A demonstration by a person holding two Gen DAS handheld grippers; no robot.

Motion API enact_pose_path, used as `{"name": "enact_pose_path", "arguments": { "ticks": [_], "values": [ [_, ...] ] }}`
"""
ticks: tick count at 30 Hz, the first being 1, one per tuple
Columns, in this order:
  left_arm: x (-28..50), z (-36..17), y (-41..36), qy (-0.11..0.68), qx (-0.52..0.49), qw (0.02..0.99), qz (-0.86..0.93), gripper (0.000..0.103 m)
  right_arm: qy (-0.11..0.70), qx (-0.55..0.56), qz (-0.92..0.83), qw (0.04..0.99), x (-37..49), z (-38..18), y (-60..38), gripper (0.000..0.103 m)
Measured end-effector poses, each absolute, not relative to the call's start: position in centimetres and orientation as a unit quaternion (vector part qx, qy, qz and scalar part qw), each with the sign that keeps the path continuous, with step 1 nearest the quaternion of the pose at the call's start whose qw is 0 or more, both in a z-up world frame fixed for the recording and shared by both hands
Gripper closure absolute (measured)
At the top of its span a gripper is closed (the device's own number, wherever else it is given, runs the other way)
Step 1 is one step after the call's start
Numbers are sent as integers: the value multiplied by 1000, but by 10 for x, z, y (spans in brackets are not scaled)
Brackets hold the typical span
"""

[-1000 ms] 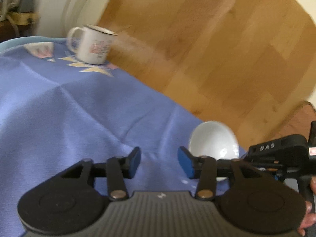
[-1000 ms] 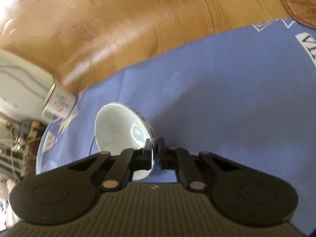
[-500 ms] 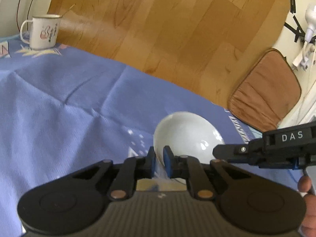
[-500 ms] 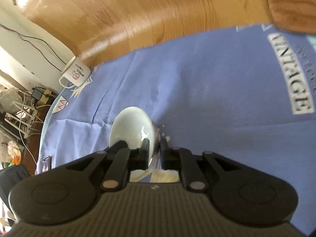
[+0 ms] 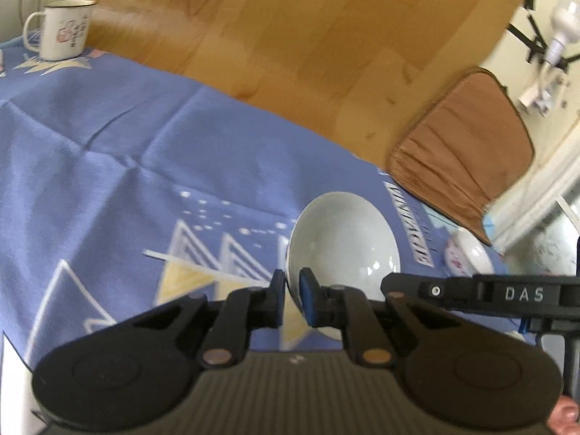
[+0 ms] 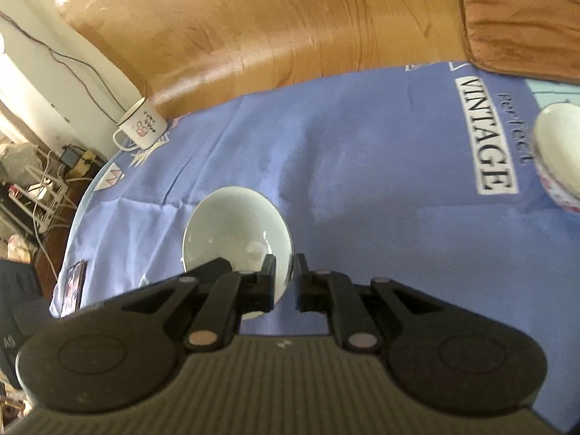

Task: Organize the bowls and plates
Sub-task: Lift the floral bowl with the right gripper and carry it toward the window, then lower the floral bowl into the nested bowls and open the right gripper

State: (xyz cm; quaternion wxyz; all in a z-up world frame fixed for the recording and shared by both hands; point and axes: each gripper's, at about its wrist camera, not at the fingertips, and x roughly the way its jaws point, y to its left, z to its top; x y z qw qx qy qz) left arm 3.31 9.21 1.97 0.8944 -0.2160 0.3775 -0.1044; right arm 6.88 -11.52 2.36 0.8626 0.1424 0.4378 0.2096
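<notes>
A plain white bowl hangs tilted above the blue tablecloth. My left gripper is shut on its left rim. In the right wrist view the same bowl has its right rim pinched between the pads of my right gripper, which is shut on it. The right gripper's black body reaches in from the right in the left wrist view. A second bowl with a flower pattern on its side stands on the cloth to the right, also visible as the patterned bowl.
An enamel mug stands at the far left corner of the table, seen too as the mug. A brown cushion lies on the wooden floor beyond the table edge. Cables and clutter sit left of the table.
My left gripper went from open to shut on the bowl's rim. Both grippers carried the bowl rightward across the cloth, and the patterned bowl came into view.
</notes>
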Motion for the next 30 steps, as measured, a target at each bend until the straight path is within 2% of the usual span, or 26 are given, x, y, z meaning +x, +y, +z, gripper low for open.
{"name": "enact_pose_path", "arguments": {
  "ticks": [7,11,19,30],
  "values": [
    [40,13,55,407,-195,883,-131,92,430,136,189,872,51,16,-139,86],
    [42,10,50,409,-190,883,-125,87,433,150,187,869,53,5,-144,86],
    [42,17,43,402,-158,895,-111,90,411,116,197,883,50,5,-140,87],
    [73,68,-33,360,-115,908,-179,90,310,117,129,935,37,47,-216,90]
  ]
}}
